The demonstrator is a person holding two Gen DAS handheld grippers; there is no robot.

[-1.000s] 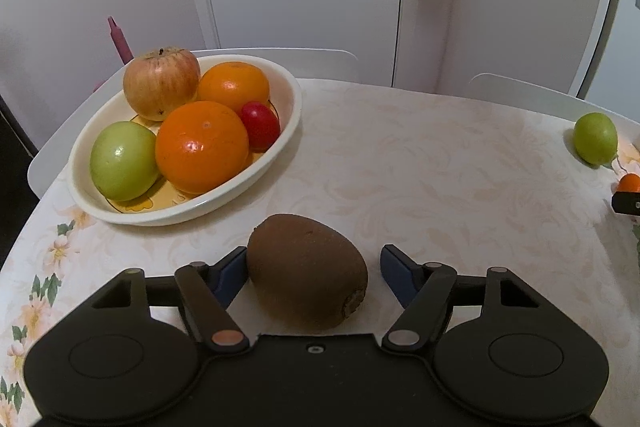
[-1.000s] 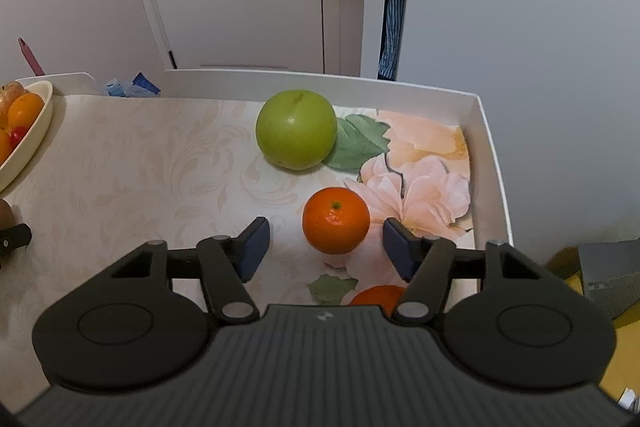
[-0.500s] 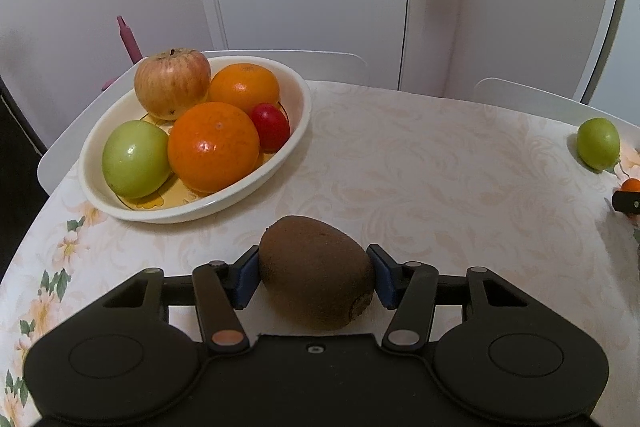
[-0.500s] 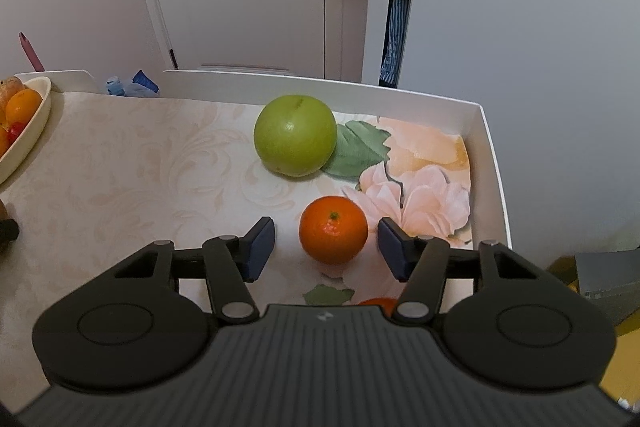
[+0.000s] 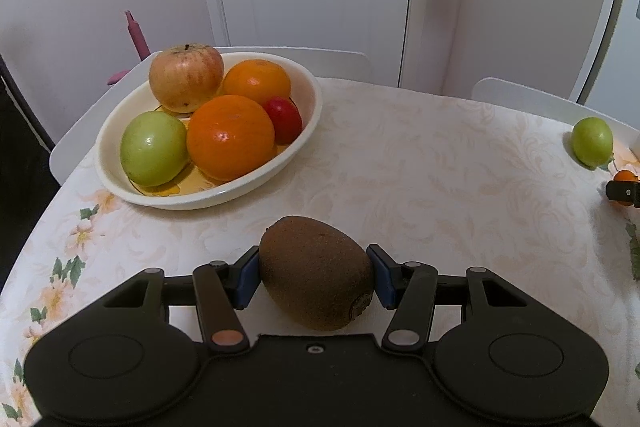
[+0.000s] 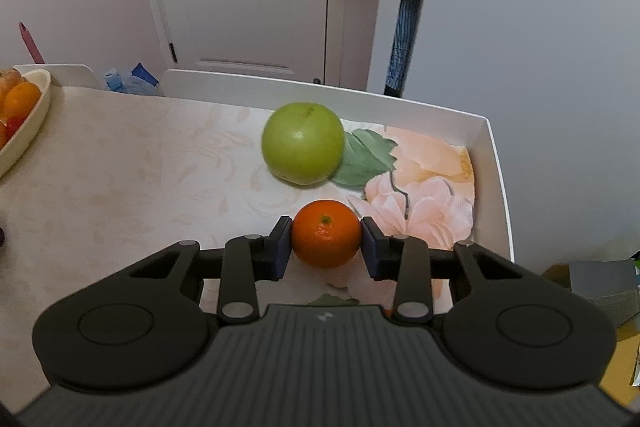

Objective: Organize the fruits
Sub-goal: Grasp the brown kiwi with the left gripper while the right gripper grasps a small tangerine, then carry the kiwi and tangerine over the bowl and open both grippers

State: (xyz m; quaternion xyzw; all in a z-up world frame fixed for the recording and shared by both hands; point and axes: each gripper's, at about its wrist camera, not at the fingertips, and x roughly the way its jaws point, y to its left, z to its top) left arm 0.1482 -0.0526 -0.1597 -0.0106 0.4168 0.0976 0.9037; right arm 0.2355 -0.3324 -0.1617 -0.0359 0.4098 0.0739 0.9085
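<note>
My left gripper [image 5: 314, 277] is shut on a brown kiwi [image 5: 316, 277], low over the tablecloth. Beyond it, at the left, a cream oval bowl [image 5: 308, 111] holds a reddish apple [image 5: 186, 77], a green apple [image 5: 154, 153], two oranges [image 5: 230, 137] and a small red fruit [image 5: 285, 119]. My right gripper [image 6: 326, 247] is shut on a small orange mandarin [image 6: 326, 239] near the table's right end. A loose green apple [image 6: 303, 143] lies just beyond it; it also shows in the left wrist view [image 5: 592, 142].
The table has a raised white rim [image 6: 496, 179] at the right and far edges. White chair backs [image 5: 340, 61] stand behind the table, and a door is beyond. A pink utensil [image 5: 136, 35] sticks up behind the bowl. The bowl's edge [image 6: 36, 107] shows at the far left.
Both grippers have closed: the left on the kiwi, the right on the mandarin. Both have moved slightly forward.
</note>
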